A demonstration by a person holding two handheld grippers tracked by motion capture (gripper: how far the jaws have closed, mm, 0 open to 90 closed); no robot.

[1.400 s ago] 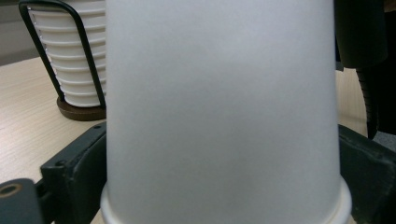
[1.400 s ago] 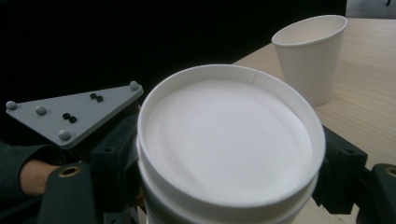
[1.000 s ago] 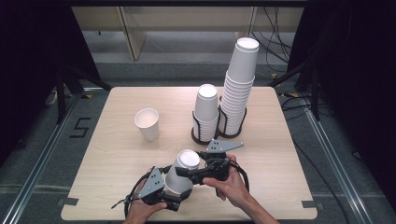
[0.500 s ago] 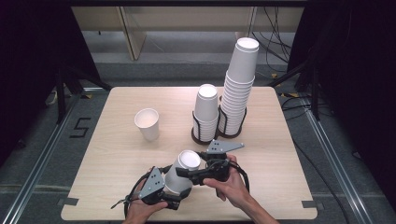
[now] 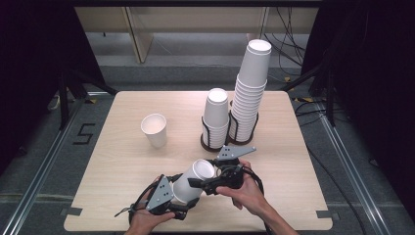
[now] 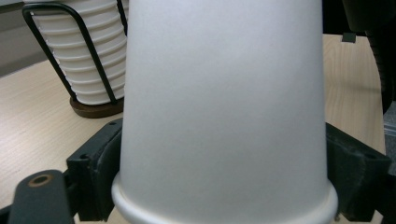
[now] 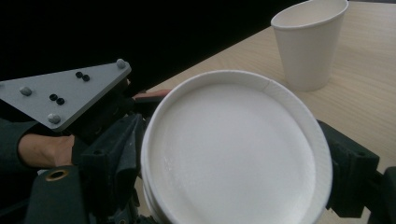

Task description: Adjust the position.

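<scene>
Both forearms come in from the near edge of the pale wooden table [image 5: 122, 147], the hands close together over its near middle. The left hand [image 5: 144, 223] holds the left gripper [image 5: 182, 199] angled up and to the right, its grey three-cornered plate facing up. The right hand [image 5: 249, 193] holds the right gripper [image 5: 198, 183] turned leftward, almost level, so the two tools meet end to end around one object.

That object is a white paper cup [image 5: 193, 180], lying tilted on its side between them, above the table's near centre, its rolled rim toward the left gripper and its flat base up and to the far right. The left gripper's jaws have just been closing; in the left gripper view its black pads sit against both sides of the cup [image 6: 224, 107] near the rim, clenched on it. In the right gripper view the right gripper's black jaws flank the cup's round recessed bottom [image 7: 233, 149], pressing each side, so it grasps the cup too.

The cup's wall is smooth, matt and tapered. A second white paper cup [image 5: 154, 129] stands upright and open on the left. Farther off, two black wire holders on dark round bases carry nested white cups: a short stack [image 5: 216, 117] and a tall leaning stack [image 5: 250, 90].
</scene>
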